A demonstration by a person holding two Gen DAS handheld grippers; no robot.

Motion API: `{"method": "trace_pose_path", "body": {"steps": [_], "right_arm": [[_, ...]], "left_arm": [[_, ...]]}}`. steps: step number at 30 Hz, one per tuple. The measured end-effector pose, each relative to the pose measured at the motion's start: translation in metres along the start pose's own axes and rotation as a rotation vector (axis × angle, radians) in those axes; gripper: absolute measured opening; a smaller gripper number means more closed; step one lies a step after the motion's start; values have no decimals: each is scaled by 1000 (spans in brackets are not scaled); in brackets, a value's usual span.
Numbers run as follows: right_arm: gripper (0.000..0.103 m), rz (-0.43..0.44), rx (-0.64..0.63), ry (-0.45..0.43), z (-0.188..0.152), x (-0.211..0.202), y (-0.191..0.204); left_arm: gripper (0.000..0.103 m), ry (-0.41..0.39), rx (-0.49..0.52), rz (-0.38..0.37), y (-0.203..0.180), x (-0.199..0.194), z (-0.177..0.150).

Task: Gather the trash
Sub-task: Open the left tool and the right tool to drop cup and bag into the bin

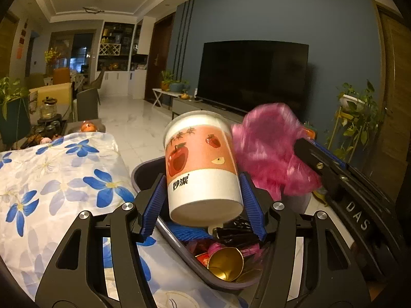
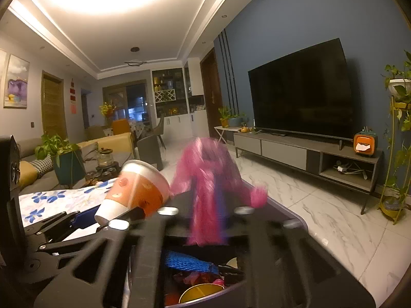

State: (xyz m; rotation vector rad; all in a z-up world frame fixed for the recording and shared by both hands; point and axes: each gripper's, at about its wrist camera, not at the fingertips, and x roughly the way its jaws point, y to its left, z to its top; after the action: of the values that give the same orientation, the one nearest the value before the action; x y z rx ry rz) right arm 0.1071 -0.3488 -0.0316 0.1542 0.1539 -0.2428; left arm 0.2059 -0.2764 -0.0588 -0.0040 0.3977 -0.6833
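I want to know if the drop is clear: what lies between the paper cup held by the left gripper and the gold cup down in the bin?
In the left wrist view, black wrappers lie between the paper cup and the gold cup.

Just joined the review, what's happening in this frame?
Trash collection, both grippers loaded over the dark bin. The left gripper holds a paper cup with an apple print, tilted above the bin. The right gripper grips a pink plastic bag, blurred. The bin already holds a gold cup, blue netting and wrappers.
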Motion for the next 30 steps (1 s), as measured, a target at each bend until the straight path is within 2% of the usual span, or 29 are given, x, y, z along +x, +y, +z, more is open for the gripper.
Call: {"method": "trace_pose_path", "body": {"steps": [1, 4, 9, 20, 30], "right_arm": [[35, 1, 2, -5, 0, 0, -1], [38, -4, 7, -7, 0, -1, -4], [51, -10, 19, 3, -1, -3, -6], [86, -16, 6, 32, -5, -18, 9], [90, -22, -16, 104, -9, -37, 35]], "left_arm": [[64, -3, 3, 5, -1, -1, -1], [71, -2, -10, 9, 3, -2, -1], [82, 9, -57, 66, 16, -6, -3], [87, 1, -53, 266, 28, -47, -12], [91, -39, -80, 361, 42, -110, -24]]}}
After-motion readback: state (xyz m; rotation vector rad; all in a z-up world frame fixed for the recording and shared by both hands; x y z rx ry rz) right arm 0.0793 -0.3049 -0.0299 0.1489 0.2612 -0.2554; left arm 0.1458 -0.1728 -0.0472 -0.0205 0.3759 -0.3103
